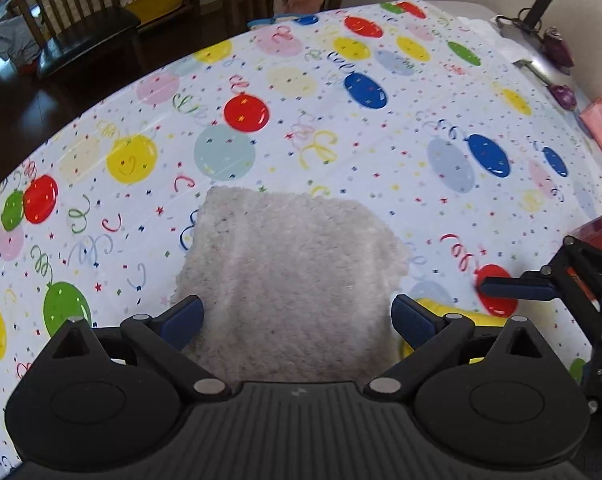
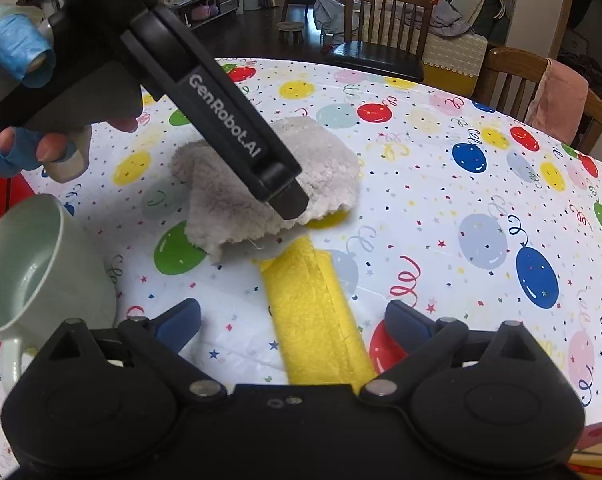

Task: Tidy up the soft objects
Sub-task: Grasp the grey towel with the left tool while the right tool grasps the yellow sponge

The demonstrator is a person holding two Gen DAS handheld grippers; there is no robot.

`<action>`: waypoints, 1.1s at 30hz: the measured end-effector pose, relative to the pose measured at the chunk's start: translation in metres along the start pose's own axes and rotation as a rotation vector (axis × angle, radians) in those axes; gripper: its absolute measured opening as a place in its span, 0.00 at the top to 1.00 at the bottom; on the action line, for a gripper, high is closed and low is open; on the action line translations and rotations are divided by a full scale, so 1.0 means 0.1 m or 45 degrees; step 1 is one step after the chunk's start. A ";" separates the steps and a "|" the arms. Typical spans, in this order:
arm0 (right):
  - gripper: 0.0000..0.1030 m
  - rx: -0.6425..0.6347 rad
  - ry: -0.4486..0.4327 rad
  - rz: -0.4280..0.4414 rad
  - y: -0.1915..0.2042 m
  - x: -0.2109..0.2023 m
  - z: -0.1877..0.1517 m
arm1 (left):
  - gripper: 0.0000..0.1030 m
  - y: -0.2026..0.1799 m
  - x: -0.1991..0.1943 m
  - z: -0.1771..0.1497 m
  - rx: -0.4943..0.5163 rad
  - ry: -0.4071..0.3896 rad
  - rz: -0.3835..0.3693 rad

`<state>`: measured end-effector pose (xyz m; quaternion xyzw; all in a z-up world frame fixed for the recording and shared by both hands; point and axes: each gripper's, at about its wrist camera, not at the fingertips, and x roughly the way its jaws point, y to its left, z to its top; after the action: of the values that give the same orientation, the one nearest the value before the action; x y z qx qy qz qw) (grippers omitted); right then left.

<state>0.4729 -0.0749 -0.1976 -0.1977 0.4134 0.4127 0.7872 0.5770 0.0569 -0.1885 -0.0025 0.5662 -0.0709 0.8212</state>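
In the left wrist view, the left gripper (image 1: 297,320) hangs over one grey cloth (image 1: 289,280) lying on the balloon-print tablecloth (image 1: 341,152). Its two blue-padded fingers (image 1: 183,318) stand spread, one at each side of the cloth's near part; whether the pads press on the fabric I cannot tell. A bit of yellow cloth (image 1: 461,316) shows just beside the right finger, and the right gripper's (image 1: 517,286) tip reaches in from the right edge above it. No writing can be read in this view. Two wooden chairs (image 1: 77,12) stand beyond the table. In the right wrist view, the right gripper (image 2: 293,320) is spread wide with nothing pinched; the one yellow cloth (image 2: 317,320), a folded strip, runs between its fingers (image 2: 179,322) and away to the grey cloth (image 2: 237,192), whose edge lies over its far end. The left gripper's (image 2: 289,200) black body, marked "GenRobot.AI" in white, slants down onto the grey cloth, held by a hand (image 2: 33,148) with blue tape on its fingers. One pale green mug (image 2: 33,272) stands at the left, near the grey cloth. Two chairs (image 2: 385,28) stand behind the table here as well.
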 end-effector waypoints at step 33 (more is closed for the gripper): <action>0.61 0.308 -0.085 -0.034 -0.18 -0.19 -0.05 | 0.77 0.10 -0.17 -0.13 -0.166 -0.111 0.220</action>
<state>0.4786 -0.0978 -0.1852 -0.0929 0.4309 0.3558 0.8241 0.5605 0.0699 -0.1786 -0.0102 0.5314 0.0372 0.8462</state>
